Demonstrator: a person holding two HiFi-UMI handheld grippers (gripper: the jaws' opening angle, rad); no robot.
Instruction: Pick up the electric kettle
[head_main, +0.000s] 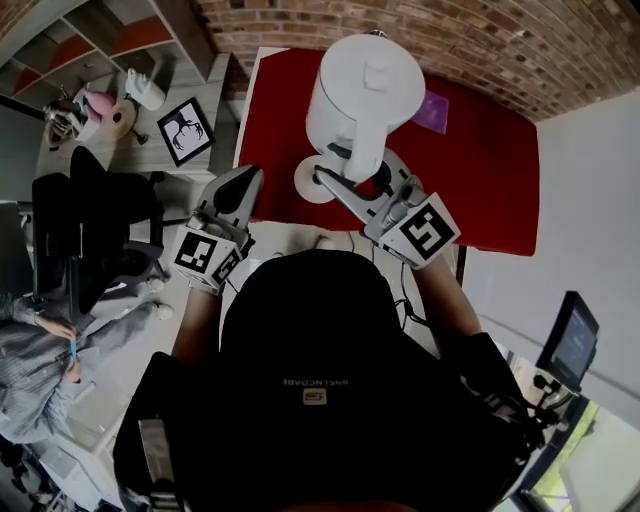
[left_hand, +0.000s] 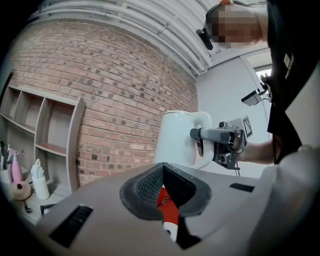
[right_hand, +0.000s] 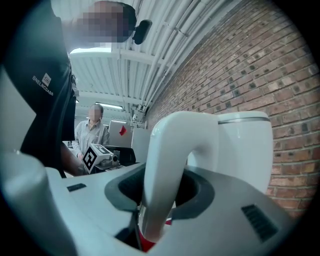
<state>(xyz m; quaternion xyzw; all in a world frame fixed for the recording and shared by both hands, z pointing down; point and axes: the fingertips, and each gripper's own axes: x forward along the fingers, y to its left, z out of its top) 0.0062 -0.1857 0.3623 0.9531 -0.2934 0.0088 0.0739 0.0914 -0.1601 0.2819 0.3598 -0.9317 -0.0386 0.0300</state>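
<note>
The white electric kettle (head_main: 360, 95) hangs over the red table (head_main: 480, 170), and my right gripper (head_main: 338, 180) is shut on its curved handle (right_hand: 170, 165). In the right gripper view the handle fills the gap between the dark pads, with the kettle body (right_hand: 245, 150) just beyond. A round white base disc (head_main: 312, 183) shows on the table beside the kettle's lower edge. My left gripper (head_main: 248, 178) stays off to the left at the table's edge, shut with nothing in it. The left gripper view shows the kettle (left_hand: 177, 137) with the right gripper (left_hand: 200, 135) on it.
A brick wall runs behind the table. A purple sheet (head_main: 432, 110) lies on the far part of the table. To the left are a shelf unit with a framed picture (head_main: 185, 130), a black office chair (head_main: 90, 230) and a seated person (head_main: 40, 370). A monitor (head_main: 575, 340) stands at the right.
</note>
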